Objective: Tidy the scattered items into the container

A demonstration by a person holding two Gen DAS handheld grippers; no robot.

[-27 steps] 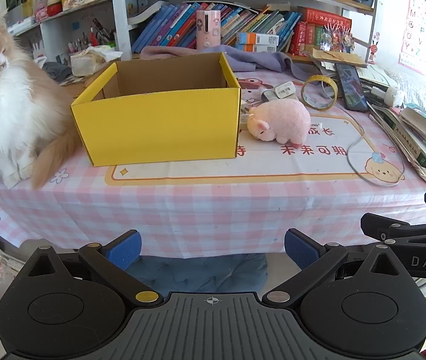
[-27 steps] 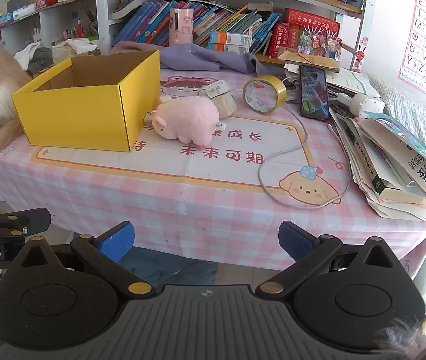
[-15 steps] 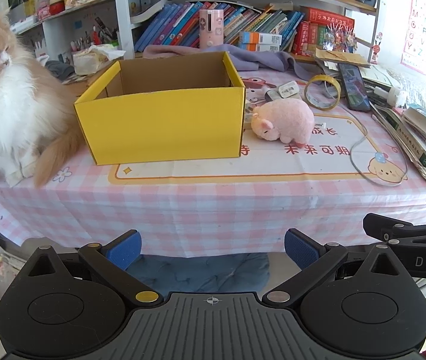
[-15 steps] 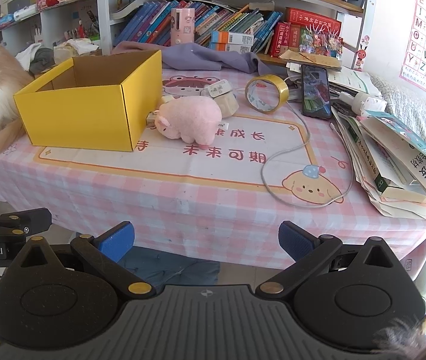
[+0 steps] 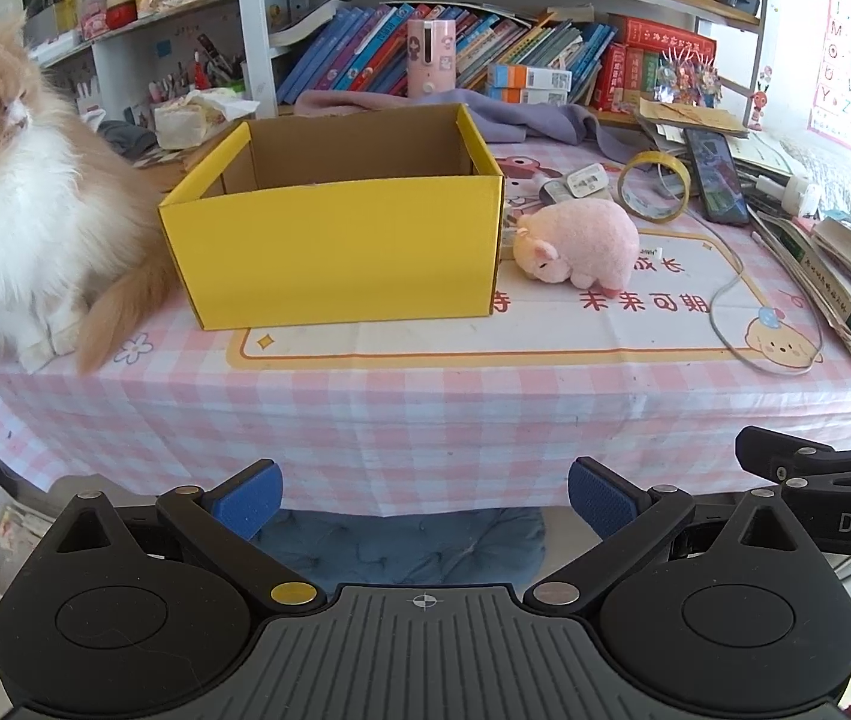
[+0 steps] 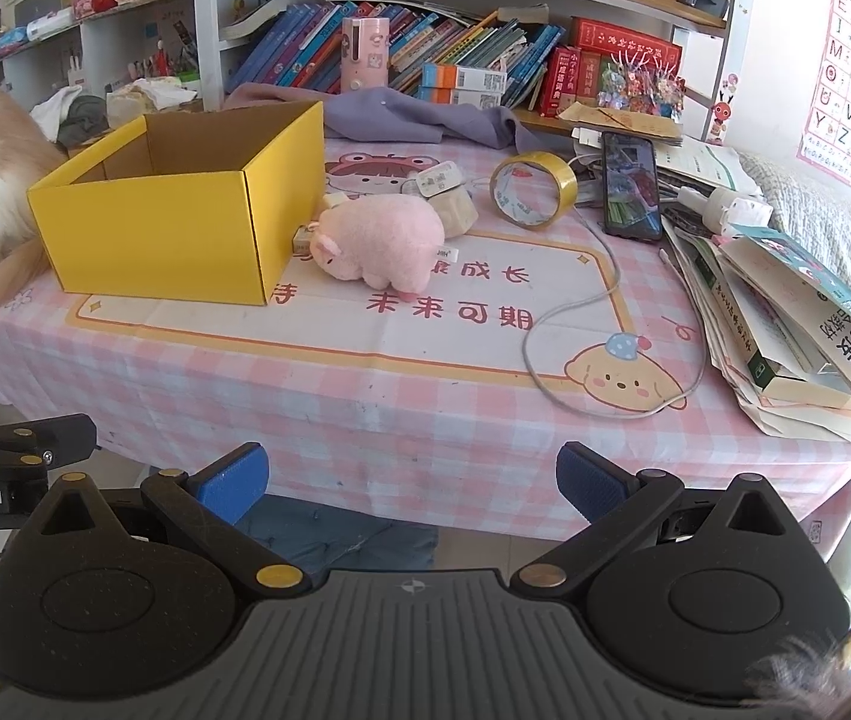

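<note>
An open yellow cardboard box (image 5: 335, 246) (image 6: 173, 228) stands on the pink checked table. A pink plush pig (image 5: 575, 243) (image 6: 380, 240) lies just right of it. A roll of yellow tape (image 5: 653, 186) (image 6: 533, 189) stands behind the pig, with small white packets (image 6: 443, 180) near it. My left gripper (image 5: 422, 495) is open and empty, in front of the table edge. My right gripper (image 6: 413, 483) is open and empty, also short of the table.
A fluffy orange and white cat (image 5: 11, 228) sits on the table left of the box. A phone (image 6: 629, 183), a grey cable (image 6: 581, 324) and a stack of books (image 6: 785, 324) lie on the right. Bookshelves stand behind.
Both grippers have moved slightly closer to the table; the box and pig look a little larger. Nothing was picked up.
</note>
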